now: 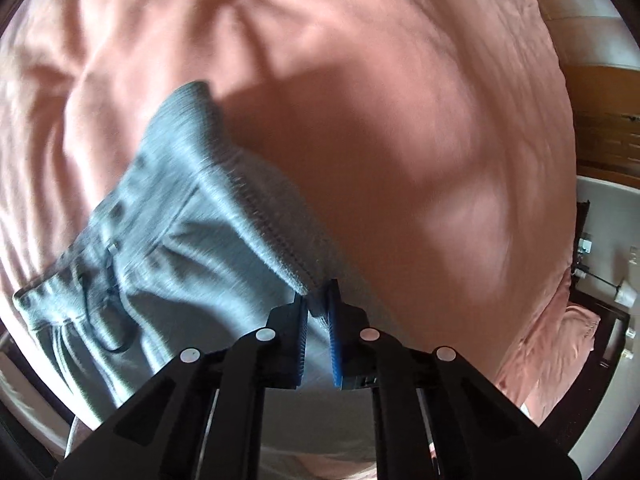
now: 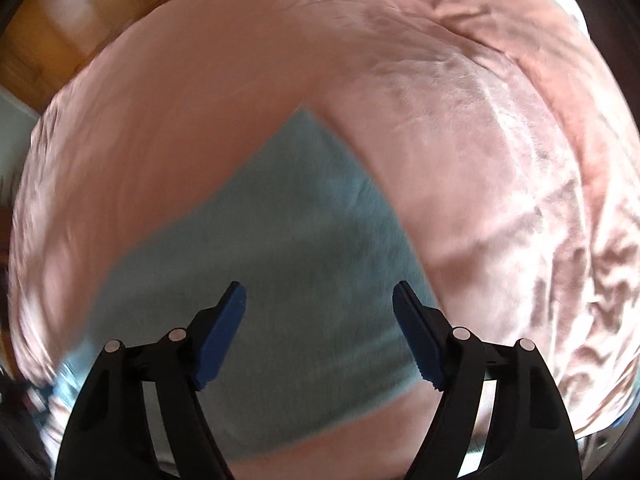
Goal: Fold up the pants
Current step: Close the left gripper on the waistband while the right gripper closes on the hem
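Grey-blue sweatpants [image 1: 172,232] lie on a pink bedsheet [image 1: 380,80]. In the left wrist view the ribbed waistband with its drawstring runs from upper left down to the centre, where my left gripper [image 1: 318,300] is shut on the waistband's edge, cloth pinched between the blue pads. In the right wrist view a flat part of the pants [image 2: 288,240] spreads under my right gripper [image 2: 320,300]. Its blue-padded jaws stand wide apart above the cloth with nothing pinched between them.
The pink sheet [image 2: 500,140] is wrinkled at the right of the right wrist view. A wooden floor and furniture [image 1: 608,136] show past the bed's right edge, with a dark bedside stand and small white items [image 1: 612,300] below.
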Demonstrator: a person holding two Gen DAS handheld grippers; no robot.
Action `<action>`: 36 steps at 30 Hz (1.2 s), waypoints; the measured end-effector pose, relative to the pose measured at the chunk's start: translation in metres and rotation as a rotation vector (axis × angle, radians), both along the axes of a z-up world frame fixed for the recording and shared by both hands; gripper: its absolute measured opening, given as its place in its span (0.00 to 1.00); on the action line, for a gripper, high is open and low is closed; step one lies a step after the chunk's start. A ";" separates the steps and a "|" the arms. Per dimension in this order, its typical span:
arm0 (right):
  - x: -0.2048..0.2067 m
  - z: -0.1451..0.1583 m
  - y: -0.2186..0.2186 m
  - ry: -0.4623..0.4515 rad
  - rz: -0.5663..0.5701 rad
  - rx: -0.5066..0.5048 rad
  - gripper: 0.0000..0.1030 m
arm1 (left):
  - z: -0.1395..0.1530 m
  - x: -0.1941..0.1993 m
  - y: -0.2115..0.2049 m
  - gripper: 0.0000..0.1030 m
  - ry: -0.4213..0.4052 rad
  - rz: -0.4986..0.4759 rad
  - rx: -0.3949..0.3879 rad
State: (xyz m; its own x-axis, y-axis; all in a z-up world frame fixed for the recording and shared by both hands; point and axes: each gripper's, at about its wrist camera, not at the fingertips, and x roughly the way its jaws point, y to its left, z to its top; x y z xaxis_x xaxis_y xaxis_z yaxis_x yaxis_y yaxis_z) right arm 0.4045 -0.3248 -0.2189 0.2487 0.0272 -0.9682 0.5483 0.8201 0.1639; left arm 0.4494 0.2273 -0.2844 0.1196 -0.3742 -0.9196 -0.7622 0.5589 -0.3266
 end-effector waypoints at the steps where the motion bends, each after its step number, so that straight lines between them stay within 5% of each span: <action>1: 0.007 -0.001 -0.007 -0.006 -0.022 0.016 0.75 | 0.001 -0.005 0.001 0.09 0.002 0.003 -0.004; 9: 0.088 -0.015 -0.024 -0.005 -0.072 0.126 0.75 | 0.017 -0.031 0.011 0.09 -0.011 -0.005 -0.027; 14: 0.125 -0.050 -0.021 0.113 -0.115 0.089 0.74 | 0.020 -0.047 0.018 0.08 -0.006 -0.021 -0.020; 20: 0.140 -0.065 -0.025 0.202 -0.137 0.002 0.48 | 0.023 -0.061 0.026 0.07 -0.022 -0.039 -0.039; 22: 0.136 -0.058 -0.029 0.187 -0.134 0.006 0.20 | 0.024 -0.063 0.029 0.07 -0.026 -0.041 -0.046; 24: 0.126 -0.047 -0.031 0.168 -0.128 0.021 0.07 | 0.026 -0.063 0.033 0.06 -0.030 -0.042 -0.045; 36: -0.012 0.032 -0.033 0.024 -0.157 0.043 0.05 | 0.031 -0.080 0.068 0.02 -0.054 -0.083 -0.066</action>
